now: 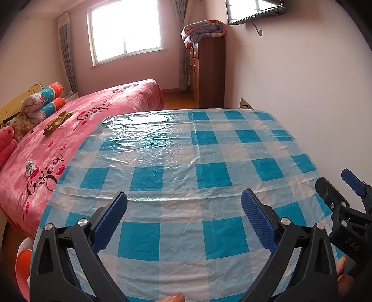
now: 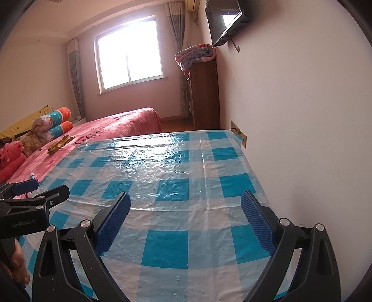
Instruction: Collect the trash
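Note:
My left gripper (image 1: 184,199) is open and empty above a table with a blue-and-white checked plastic cover (image 1: 186,148). My right gripper (image 2: 186,201) is open and empty above the same cover (image 2: 176,162), close to the wall. Each gripper shows at the edge of the other's view: the right one (image 1: 348,190) and the left one (image 2: 39,192). On the pink bed (image 1: 97,116) lie a crumpled gold wrapper (image 1: 57,122), also in the right wrist view (image 2: 59,144), and a small white-and-blue wrapper (image 1: 31,168).
Pillows and rolled bedding (image 1: 44,102) lie at the head of the bed. A brown cabinet (image 1: 207,74) with a folded blanket (image 1: 204,29) on top stands by the white wall under a TV (image 1: 255,10). A wall socket (image 2: 239,134) sits at the table's far corner.

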`<act>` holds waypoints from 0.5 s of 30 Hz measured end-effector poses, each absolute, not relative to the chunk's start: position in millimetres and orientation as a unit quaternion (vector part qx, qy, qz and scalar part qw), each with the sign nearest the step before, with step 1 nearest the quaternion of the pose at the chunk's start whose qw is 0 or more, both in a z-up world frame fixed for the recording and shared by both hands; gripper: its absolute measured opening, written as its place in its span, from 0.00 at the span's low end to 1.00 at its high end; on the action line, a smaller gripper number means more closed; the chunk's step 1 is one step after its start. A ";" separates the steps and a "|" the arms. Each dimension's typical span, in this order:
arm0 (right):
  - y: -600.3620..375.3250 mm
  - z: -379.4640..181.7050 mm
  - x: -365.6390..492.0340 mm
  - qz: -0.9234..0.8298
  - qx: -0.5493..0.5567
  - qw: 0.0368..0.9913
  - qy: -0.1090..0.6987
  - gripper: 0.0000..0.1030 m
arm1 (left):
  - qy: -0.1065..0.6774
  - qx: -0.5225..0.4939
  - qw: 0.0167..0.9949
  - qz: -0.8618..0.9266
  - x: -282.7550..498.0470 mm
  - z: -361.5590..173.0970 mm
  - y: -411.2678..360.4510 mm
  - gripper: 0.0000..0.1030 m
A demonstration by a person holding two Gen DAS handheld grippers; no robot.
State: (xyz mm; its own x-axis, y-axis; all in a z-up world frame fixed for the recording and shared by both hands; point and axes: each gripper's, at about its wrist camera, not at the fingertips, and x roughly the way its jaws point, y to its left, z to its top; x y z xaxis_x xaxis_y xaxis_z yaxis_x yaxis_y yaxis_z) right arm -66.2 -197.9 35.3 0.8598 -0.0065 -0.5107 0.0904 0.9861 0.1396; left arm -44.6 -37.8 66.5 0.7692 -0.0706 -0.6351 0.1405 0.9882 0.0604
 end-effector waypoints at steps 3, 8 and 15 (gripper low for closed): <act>-196.9 34.7 -66.0 -0.025 0.077 0.961 0.264 0.92 | 0.332 0.054 0.940 -0.055 -45.1 65.3 -38.0 0.96; -197.4 32.9 -64.4 -0.024 0.077 0.960 0.268 0.92 | 0.332 0.053 0.940 -0.054 -45.9 64.9 -37.5 0.96; -197.4 32.5 -64.0 -0.023 0.077 0.960 0.268 0.92 | 0.329 0.057 0.941 -0.053 -46.6 64.4 -38.2 0.96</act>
State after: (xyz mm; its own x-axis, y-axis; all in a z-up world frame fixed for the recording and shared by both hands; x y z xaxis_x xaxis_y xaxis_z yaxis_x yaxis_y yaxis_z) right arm -64.0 -197.4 32.5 0.8550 -0.0022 -0.5186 0.0850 0.9870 0.1361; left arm -46.6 -38.2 64.4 0.7784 -0.0616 -0.6247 0.1365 0.9880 0.0727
